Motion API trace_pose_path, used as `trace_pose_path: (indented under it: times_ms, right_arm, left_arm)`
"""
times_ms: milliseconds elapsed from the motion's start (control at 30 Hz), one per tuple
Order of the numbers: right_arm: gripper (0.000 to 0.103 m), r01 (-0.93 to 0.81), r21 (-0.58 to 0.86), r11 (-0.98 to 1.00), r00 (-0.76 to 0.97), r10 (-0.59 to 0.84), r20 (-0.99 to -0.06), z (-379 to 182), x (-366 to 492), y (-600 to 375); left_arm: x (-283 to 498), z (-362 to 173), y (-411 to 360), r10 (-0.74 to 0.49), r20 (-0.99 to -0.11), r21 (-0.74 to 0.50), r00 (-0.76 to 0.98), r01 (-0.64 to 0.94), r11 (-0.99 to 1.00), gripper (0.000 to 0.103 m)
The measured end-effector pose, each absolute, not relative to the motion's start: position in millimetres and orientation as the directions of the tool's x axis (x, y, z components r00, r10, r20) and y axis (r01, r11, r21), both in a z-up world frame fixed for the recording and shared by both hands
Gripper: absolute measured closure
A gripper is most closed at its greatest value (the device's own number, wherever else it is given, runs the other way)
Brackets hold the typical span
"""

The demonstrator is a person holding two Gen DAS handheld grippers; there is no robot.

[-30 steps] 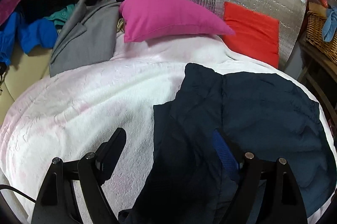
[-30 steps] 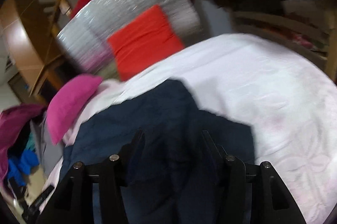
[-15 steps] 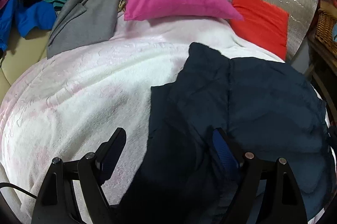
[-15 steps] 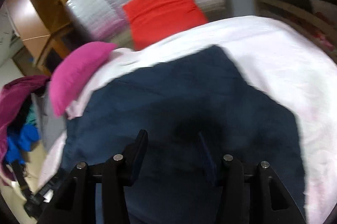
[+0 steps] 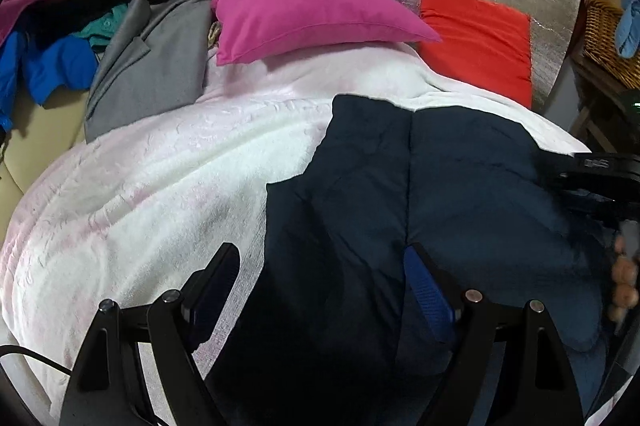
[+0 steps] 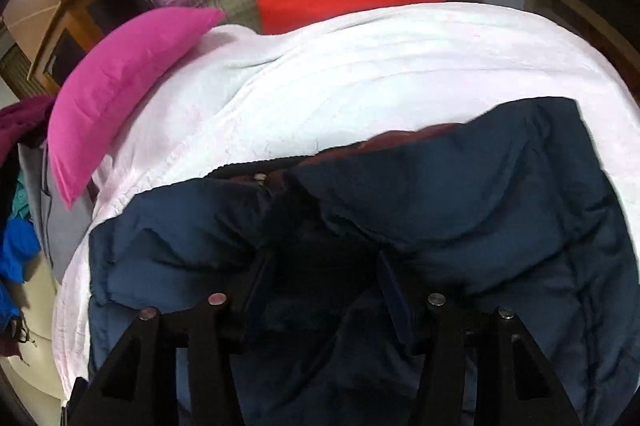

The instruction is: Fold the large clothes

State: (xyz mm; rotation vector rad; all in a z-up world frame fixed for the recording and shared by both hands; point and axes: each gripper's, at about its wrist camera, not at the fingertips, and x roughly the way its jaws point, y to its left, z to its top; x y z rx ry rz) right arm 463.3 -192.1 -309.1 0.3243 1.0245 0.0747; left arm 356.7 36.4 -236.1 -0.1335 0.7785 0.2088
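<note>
Jackets: one navy padded jacket (image 5: 460,194) on white blanket (image 5: 168,186)
Pillows: two, pink pillow (image 5: 304,14), red pillow (image 5: 476,34)
Left tongs (image 5: 320,278): spread
Right tongs (image 6: 320,274): spread, jacket fabric between

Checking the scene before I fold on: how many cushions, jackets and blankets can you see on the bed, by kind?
Cushions: 2, the pink cushion and the red cushion.
Jackets: 2, the navy padded jacket being folded and the grey jacket at the far left.
Blankets: 1, the white blanket underneath.
Total: 5. The heap of clothes beyond the grey jacket is not counted.
</note>
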Motion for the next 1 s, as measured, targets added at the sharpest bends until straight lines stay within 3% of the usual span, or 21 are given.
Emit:
trace_pose_path:
  times_ms: [233, 467, 633, 800, 1000]
  right_arm:
    - [0.046, 0.102, 0.346, 0.932, 0.645, 0.203, -0.736, -283, 371, -251]
    - [0.046, 0.197, 0.301, 0.933, 0.631, 0.115, -0.768, -299, 286, -307]
    - [0.046, 0.150, 0.220, 0.964, 0.606, 0.086, -0.791, -306, 271, -298]
    - [0.046, 0.136, 0.240, 0.961, 0.658, 0.093, -0.747, -293, 247, -301]
    - [0.046, 0.102, 0.188, 0.977, 0.588, 0.093, -0.804, -316, 260, -291]
  left_arm:
    - [337, -225, 24, 0.120, -0.670, -0.041, 0.733, -0.197, 0.979, 0.018]
    - [315, -220, 1, 0.134, -0.630, 0.047, 0.765, -0.135, 0.990, 0.018]
    - [305, -220, -7, 0.138, -0.616, 0.085, 0.776, -0.109, 0.990, 0.018]
    - [305, -219, -11, 0.131, -0.607, 0.096, 0.784, -0.092, 0.991, 0.018]
    - [309, -222, -14, 0.118, -0.618, 0.088, 0.777, -0.082, 0.993, 0.018]
